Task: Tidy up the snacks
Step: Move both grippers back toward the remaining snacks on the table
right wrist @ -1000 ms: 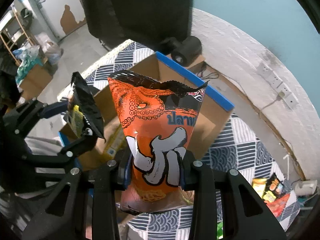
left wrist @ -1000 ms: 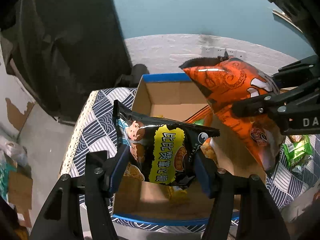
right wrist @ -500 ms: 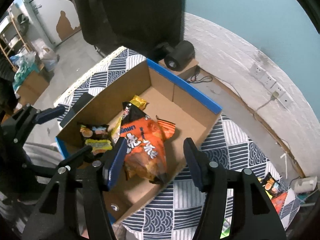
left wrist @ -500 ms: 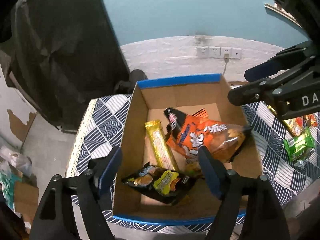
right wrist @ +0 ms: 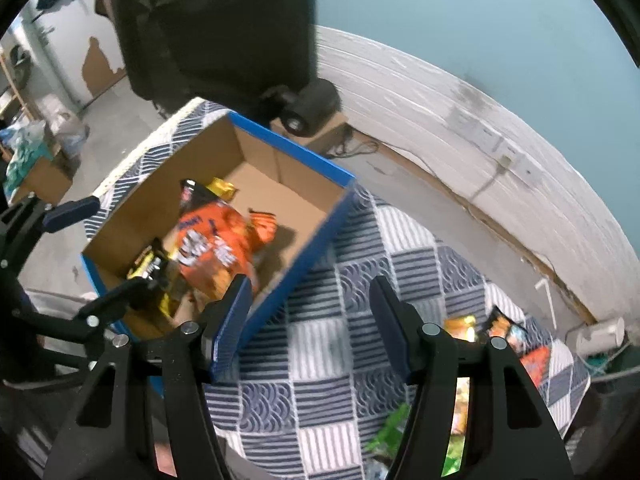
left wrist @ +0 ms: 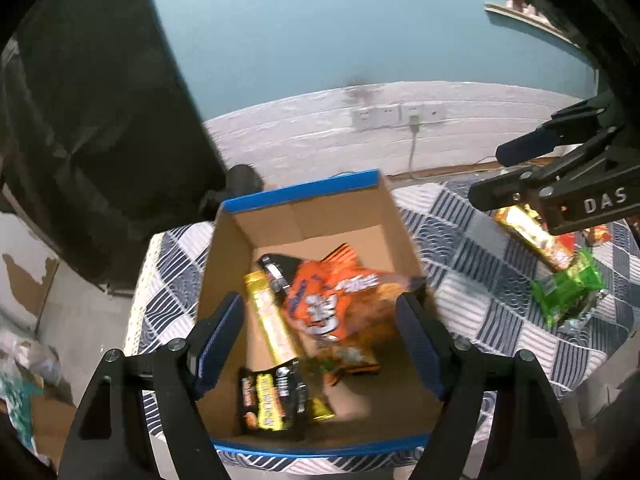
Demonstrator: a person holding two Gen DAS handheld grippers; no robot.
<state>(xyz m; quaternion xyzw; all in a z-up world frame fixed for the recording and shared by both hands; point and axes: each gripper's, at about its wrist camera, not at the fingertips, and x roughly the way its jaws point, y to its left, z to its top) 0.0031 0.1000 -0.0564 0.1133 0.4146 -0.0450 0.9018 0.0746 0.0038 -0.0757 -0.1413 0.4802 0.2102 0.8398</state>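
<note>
A blue-edged cardboard box (left wrist: 304,194) stands on a blue-and-white patterned cloth (left wrist: 472,280); it also shows in the right wrist view (right wrist: 316,236). Inside lie an orange snack bag (left wrist: 332,300), a black-and-yellow bag (left wrist: 272,400) and a yellow bar (left wrist: 272,320). The orange bag shows in the right wrist view (right wrist: 216,244) too. My left gripper (left wrist: 320,340) is open and empty above the box. My right gripper (right wrist: 308,316) is open and empty over the cloth beside the box's right wall.
Loose snacks lie on the cloth to the right: a green pack (left wrist: 568,288), a yellow-red bar (left wrist: 536,236), and orange packs (right wrist: 516,340). A black chair (left wrist: 92,120) stands behind the box. A white wall with sockets (left wrist: 384,116) runs behind.
Both grippers opened and dropped their bags into the box. The right gripper has since swung right, from over the box to over the cloth. The left gripper has risen slightly.
</note>
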